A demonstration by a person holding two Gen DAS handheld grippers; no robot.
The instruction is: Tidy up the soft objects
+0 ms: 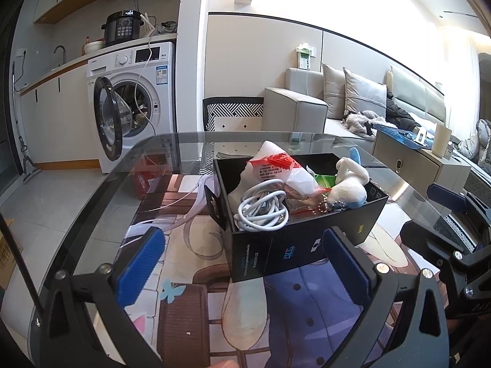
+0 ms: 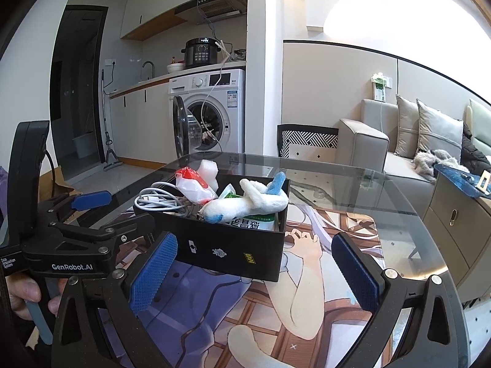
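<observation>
An open black box [image 1: 276, 251] stands on the glass table [image 1: 172, 153]. Inside lie a coiled white cable [image 1: 262, 207], a red-printed plastic bag [image 1: 276, 168], a green packet [image 1: 323, 181] and a white-and-blue plush toy [image 1: 349, 187]. My left gripper [image 1: 242, 263] is open and empty, and the box's near corner shows between its blue pads [image 1: 139, 263]. My right gripper [image 2: 254, 274] is also open and empty, just short of the box [image 2: 233, 245]. From this side the plush toy [image 2: 251, 204] lies across the top, beside the cable [image 2: 156, 201], the bag [image 2: 193, 185] and a white foam piece [image 2: 208, 168].
A printed cartoon mat [image 2: 307, 276] lies under the glass. A patterned chair [image 2: 307, 141] stands at the far table edge, and a washing machine [image 2: 211, 113] with its door open stands behind. A sofa [image 2: 399, 153] and a low cabinet [image 2: 454, 220] are on the right. A hand [image 2: 27, 294] holds the left gripper's handle.
</observation>
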